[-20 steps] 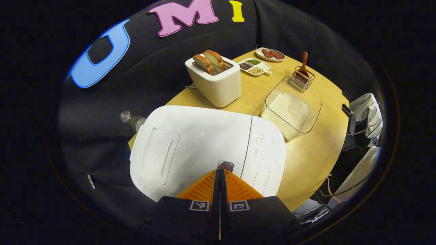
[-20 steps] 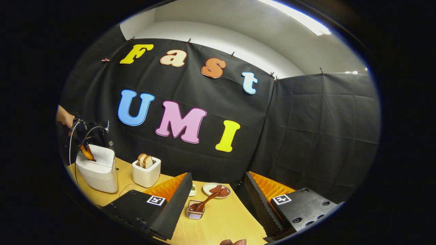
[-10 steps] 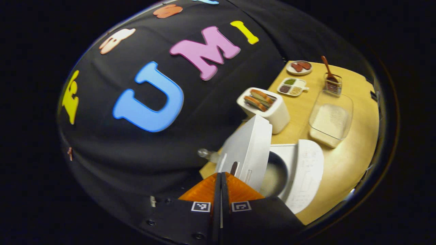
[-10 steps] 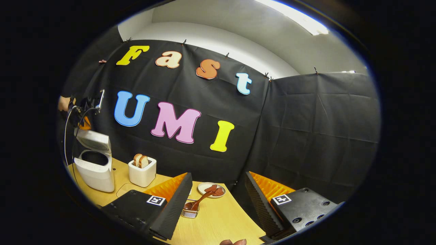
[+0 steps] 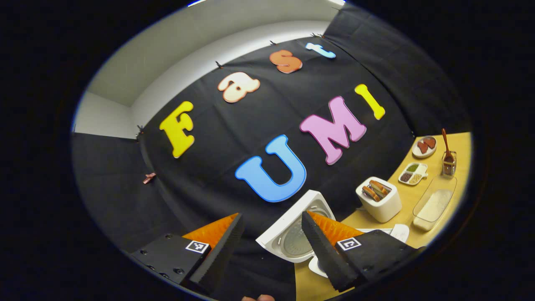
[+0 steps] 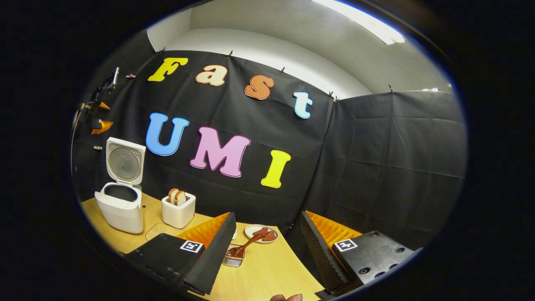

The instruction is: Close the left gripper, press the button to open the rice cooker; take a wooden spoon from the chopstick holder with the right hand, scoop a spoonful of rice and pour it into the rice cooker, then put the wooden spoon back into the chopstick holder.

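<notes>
The white rice cooker stands at the table's far left with its lid swung up and the dark pot showing. In the left gripper view the raised lid is just beyond my open left gripper, which holds nothing. That gripper hangs high above the cooker, apart from it. My right gripper is open and empty over the near table. A wooden spoon leans in the wire chopstick holder just ahead of its left finger. The glass dish of rice lies beside the toaster.
A white toaster with two bread slices stands right of the cooker. A small plate of red pieces sits behind the holder, and a divided tray of grains lies near it. The wooden table ends at the black cloth wall.
The cooker lid has sprung from closed to fully upright. My left gripper rose away from the button and opened. The right gripper barely moved.
</notes>
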Available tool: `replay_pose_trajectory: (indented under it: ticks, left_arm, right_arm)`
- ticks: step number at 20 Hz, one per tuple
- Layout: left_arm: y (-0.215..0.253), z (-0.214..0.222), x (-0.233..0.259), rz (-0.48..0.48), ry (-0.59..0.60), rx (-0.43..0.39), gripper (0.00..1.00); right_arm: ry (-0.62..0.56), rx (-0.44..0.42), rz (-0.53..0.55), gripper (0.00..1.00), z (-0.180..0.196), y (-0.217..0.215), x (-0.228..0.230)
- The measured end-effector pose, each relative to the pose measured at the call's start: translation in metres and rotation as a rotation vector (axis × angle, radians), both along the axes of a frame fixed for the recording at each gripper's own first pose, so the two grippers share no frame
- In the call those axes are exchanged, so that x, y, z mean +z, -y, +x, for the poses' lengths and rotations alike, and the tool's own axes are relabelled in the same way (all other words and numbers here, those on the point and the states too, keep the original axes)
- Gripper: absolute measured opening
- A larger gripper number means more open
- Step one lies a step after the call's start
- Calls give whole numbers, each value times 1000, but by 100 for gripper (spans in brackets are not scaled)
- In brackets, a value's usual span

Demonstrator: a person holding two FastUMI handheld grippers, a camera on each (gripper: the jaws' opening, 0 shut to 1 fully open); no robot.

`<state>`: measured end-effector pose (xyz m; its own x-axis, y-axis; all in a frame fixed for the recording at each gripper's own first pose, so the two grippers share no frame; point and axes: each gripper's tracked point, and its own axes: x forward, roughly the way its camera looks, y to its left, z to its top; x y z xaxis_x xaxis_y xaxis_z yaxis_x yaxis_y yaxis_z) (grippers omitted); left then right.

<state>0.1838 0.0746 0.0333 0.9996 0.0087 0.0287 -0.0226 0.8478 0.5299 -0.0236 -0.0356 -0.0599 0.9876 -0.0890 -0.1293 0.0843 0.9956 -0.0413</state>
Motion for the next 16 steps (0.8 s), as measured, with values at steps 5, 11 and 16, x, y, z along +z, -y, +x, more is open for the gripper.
replay_pose_trajectory:
  ticks: [5,11,16]
  left_arm:
    - [16,-75,6,-184,88,9,100]
    - [41,-121,-21,-421,35,14,95]
    - [62,-146,-35,-563,37,-1,95]
  right_arm:
    - [-19,29,33,97,10,2,-13]
    - [-17,23,53,97,27,21,-26]
    - [-37,41,66,97,40,31,-48]
